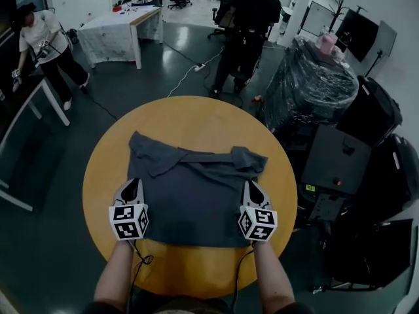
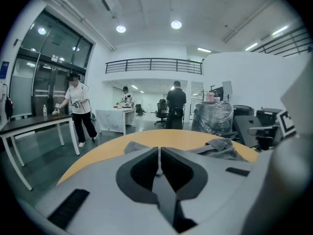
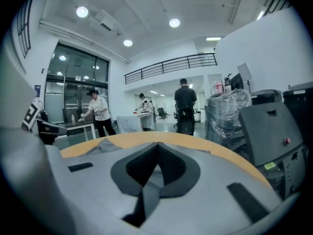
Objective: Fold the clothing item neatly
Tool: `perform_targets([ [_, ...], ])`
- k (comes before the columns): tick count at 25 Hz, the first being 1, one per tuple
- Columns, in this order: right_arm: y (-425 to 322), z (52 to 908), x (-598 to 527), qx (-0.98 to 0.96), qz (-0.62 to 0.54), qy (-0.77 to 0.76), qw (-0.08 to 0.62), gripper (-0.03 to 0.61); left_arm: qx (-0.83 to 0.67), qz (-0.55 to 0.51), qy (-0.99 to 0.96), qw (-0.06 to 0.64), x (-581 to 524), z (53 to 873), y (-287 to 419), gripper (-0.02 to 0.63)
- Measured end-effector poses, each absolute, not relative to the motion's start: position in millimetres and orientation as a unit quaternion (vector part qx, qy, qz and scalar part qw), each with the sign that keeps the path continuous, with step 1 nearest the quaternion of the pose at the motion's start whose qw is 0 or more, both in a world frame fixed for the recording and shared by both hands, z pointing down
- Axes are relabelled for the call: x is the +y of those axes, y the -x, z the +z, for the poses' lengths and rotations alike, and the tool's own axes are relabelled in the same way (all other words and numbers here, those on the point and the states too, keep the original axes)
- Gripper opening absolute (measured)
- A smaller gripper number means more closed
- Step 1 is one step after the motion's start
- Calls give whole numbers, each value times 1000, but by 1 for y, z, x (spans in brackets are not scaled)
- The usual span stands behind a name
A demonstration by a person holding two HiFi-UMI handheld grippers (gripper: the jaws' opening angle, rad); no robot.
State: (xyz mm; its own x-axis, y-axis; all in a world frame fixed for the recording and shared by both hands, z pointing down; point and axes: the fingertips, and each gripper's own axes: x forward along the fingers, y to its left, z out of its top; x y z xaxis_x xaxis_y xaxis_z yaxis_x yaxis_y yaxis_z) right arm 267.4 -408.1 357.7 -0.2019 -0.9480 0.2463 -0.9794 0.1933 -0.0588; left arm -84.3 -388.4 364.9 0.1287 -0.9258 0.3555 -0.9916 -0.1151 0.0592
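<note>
Shirt [image 1: 196,198] is laid on surface [image 1: 196,113]; its 9 o'clock edge is pinched by left gripper [image 1: 132,184], 3 o'clock by right gripper [image 1: 253,186].

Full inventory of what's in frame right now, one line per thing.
table: 1, tan, round, centre.
shirt: 1, dark grey, lying on the table, sleeves folded in.
wrapped load: 1, black, right of the table.
equipment cases: several, black, far right.
white table: 1, white, back left.
person in white top: 1, far left.
person in black: 1, beyond the table.
left gripper: 1, black, shirt's left edge, jaws together.
right gripper: 1, black, shirt's right edge, jaws together.
</note>
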Motion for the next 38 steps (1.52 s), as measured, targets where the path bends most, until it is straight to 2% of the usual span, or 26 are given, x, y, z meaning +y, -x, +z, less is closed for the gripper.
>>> perform_targets([
  [1, -259, 353, -402, -777, 97, -618, 72, -9, -645, 111, -743, 140, -380, 360, 76, 11],
  [8, -234, 301, -350, -788, 71, -612, 6, -11, -587, 71, -792, 148, -322, 330, 25, 8],
  [13, -222, 266, -291, -782, -7, -623, 10, -11, -540, 49, -832, 114, -280, 310, -8, 8],
  [24, -159, 264, -144, -773, 5, -634, -9, -11, -496, 24, -861, 111, -140, 295, 19, 8],
  [38, -66, 301, 60, -804, 39, -592, 39, -12, -444, 17, -884, 145, 43, 311, 33, 8],
])
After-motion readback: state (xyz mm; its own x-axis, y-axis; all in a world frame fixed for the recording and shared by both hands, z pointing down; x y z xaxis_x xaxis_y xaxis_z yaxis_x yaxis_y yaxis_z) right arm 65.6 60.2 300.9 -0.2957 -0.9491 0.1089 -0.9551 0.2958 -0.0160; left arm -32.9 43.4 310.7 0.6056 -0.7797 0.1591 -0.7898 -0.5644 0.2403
